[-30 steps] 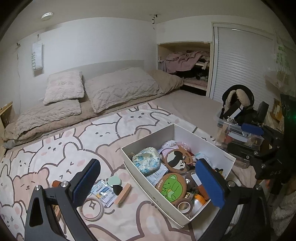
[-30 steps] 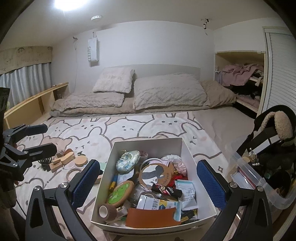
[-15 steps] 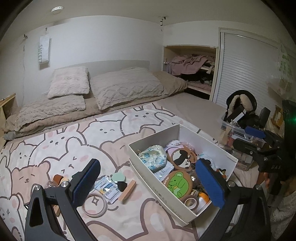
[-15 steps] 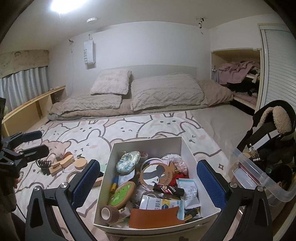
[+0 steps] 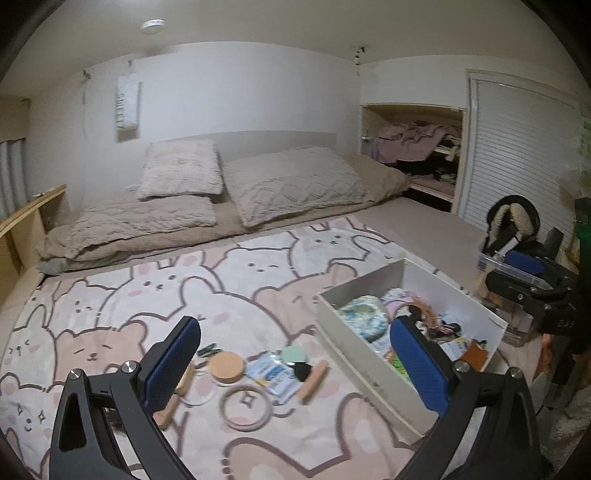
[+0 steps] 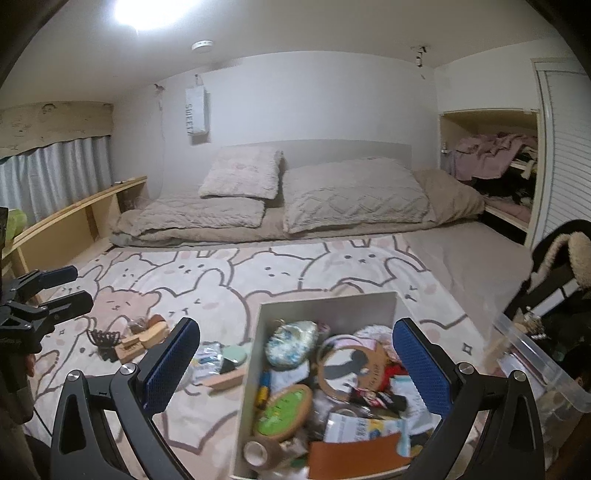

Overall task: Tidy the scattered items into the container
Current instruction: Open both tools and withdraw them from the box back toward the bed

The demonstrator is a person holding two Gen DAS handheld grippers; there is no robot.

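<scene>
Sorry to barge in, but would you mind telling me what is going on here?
A person with a gripper in each hand is tidying small things off a bed into a white box. The box is already quite full. Both the left gripper and the right gripper are open and empty. A ring, a round puff and packets lie on the blanket.

The room is lit evenly from above by a ceiling lamp [image 6: 142, 11], which is blown out to white glare. Straight lines are bent strongly towards the dark rounded corners. Small items [image 5: 243, 373] on the blanket and in the box [image 6: 258, 332] are smeared, probably by motion blur.
</scene>
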